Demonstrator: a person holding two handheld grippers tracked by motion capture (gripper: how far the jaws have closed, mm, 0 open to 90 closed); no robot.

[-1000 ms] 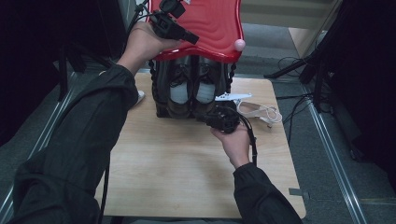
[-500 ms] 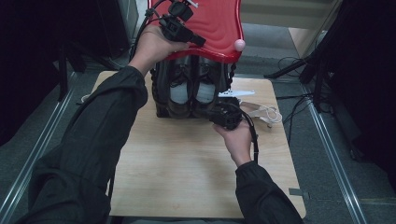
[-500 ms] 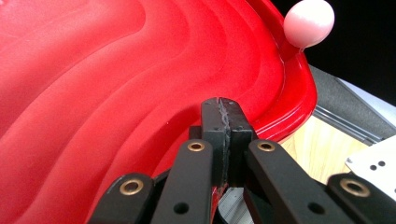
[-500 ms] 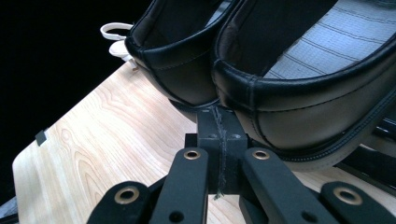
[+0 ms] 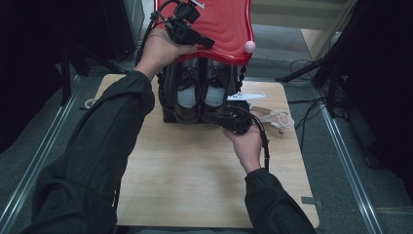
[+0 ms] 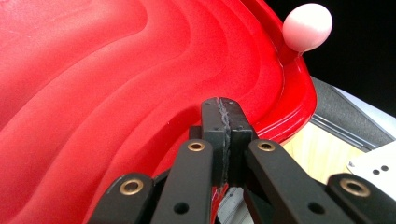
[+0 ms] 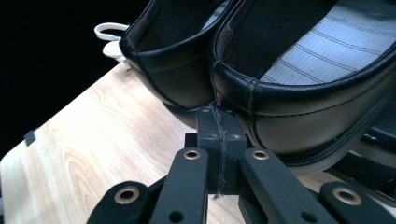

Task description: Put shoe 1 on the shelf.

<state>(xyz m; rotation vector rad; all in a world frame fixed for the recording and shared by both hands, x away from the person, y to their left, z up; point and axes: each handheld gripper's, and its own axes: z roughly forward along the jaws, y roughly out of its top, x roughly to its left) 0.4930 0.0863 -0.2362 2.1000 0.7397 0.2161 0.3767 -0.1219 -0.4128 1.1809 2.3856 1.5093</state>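
Two shoes (image 5: 198, 95) inside red-lidded case (image 5: 224, 24).

Light wooden table (image 5: 195, 180), black shoe case (image 5: 168, 105), white cord (image 5: 277, 118) lying on it

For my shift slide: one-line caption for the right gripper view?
Shut right gripper at the heels of two black shoes on the wooden table.
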